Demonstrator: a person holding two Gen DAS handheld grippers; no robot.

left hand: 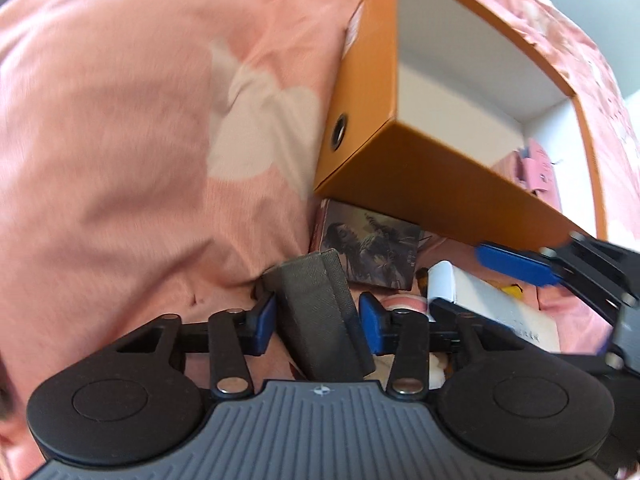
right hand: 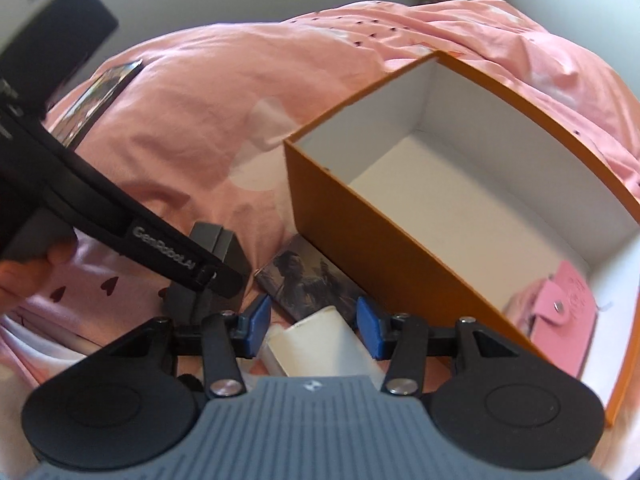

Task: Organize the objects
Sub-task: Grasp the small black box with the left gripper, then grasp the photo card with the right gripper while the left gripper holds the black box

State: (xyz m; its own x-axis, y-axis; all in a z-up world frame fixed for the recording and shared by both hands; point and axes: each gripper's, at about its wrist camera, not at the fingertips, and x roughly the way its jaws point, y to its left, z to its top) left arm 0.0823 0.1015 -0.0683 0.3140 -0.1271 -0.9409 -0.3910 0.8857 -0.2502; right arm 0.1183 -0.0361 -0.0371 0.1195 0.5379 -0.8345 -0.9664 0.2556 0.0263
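**Two grippers low over a pink bed beside an open orange box**

The left gripper (left hand: 318,320) points steeply down with a dark grey textured case (left hand: 320,312) standing between its blue pads; the left pad looks to touch the case, but I cannot tell whether the right one presses it. The right gripper (right hand: 310,326) stands part open around a white box (right hand: 320,340), pads apart from it.

At twelve o'clock from both grippers a printed picture card (left hand: 372,256) lies flat against the foot of the orange box (right hand: 360,248). That box is open, white inside, with a pink snap pouch (right hand: 560,312) in its near corner at three o'clock.

Everything rests on a rumpled pink bedsheet (left hand: 120,120) with pale shapes and small hearts. A dark phone (right hand: 100,96) lies at ten o'clock, a pale wall behind.
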